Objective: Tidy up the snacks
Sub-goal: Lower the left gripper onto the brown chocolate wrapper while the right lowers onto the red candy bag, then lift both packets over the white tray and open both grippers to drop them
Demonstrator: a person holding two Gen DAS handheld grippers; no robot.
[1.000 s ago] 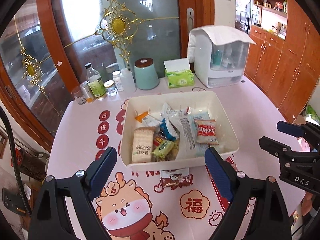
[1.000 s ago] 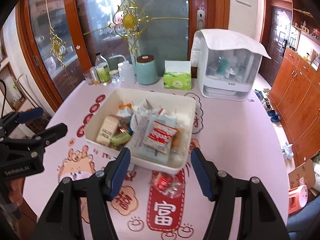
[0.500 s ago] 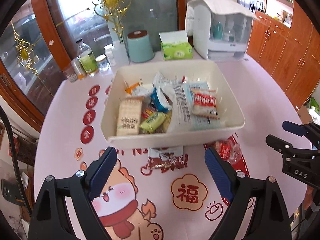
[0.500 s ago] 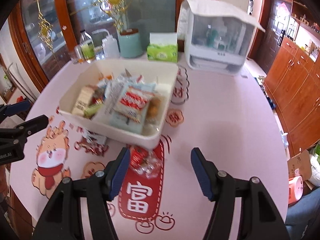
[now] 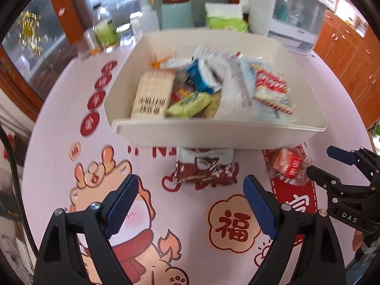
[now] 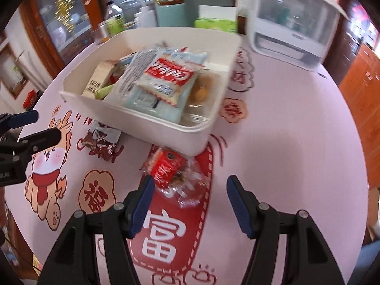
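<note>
A cream bin [image 5: 213,134] [image 6: 133,116] holds several snack packets, among them a beige cracker pack [image 5: 152,92] and a red-and-white bag [image 6: 166,80]. Two snacks lie on the tablecloth in front of it. A brown-and-white wrapper [image 5: 204,166] [image 6: 101,140] lies ahead of my left gripper [image 5: 188,201], which is open and empty above the cloth. A red packet in clear wrap [image 6: 175,175] [image 5: 288,165] lies just ahead of my right gripper [image 6: 187,190], near its left finger; that gripper is open too. The right gripper [image 5: 332,163] shows at the left view's right edge.
At the back of the pink printed tablecloth [image 6: 285,154] stand a white dispenser box [image 6: 292,21], a green tissue box [image 5: 224,19], a teal canister [image 5: 177,11] and several bottles [image 5: 104,30]. Wooden cabinets [image 5: 351,54] line the right side. The left gripper [image 6: 30,130] is at the right view's left edge.
Both grippers have come down toward the tablecloth and tilted more steeply; the bin and the two loose snacks now look much larger and closer. Both stayed open throughout.
</note>
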